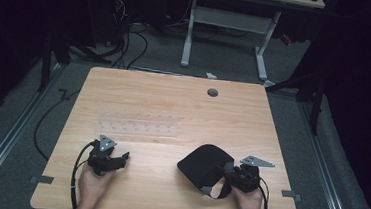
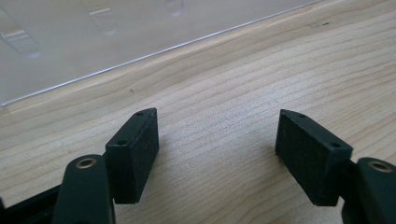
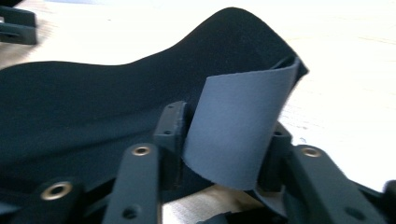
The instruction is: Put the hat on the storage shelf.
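Two grippers are sitting low in the high view. The right gripper (image 1: 227,180), at lower right, is pinching a curled grey strap (image 3: 236,126) of the black cap (image 1: 204,163) between partly closed jaws (soft matte fabric, domed, lying on the table just beside it). The left gripper (image 1: 119,159), at lower left, is gaping wide over bare grained wooden table (image 1: 173,108), holding nothing. Farther up, mid-frame, a clear plastic sheet (image 1: 137,122) is lying flat.

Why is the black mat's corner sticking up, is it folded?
Folded up: the black rubbery mat curls at its corner, grey underside showing, between the right tongs.
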The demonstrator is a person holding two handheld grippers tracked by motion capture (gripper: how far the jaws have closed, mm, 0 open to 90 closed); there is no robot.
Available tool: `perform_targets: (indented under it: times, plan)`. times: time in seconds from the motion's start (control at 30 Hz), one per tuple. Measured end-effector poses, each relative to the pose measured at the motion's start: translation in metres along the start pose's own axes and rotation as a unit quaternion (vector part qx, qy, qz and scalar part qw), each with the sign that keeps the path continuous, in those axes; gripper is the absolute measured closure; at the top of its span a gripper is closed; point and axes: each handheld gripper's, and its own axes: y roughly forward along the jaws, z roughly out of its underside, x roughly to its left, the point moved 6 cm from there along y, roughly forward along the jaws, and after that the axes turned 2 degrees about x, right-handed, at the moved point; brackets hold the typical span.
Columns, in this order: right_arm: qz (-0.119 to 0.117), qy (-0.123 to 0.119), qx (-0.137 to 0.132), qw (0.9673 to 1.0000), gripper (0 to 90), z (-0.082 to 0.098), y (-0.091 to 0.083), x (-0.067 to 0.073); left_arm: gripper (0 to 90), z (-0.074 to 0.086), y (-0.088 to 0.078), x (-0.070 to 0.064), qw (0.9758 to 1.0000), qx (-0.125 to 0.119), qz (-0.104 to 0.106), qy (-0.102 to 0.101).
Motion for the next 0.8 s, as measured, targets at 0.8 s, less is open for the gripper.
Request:
perform_targets:
  times: [0.8]
  plan:
    - [-0.069, -0.026, -0.014, 0.9972, 84.6, -0.001, -0.015, 0.015, 29.8, 0.000, 0.000, 0.000, 1.0000, 0.001, 0.000, 0.002]
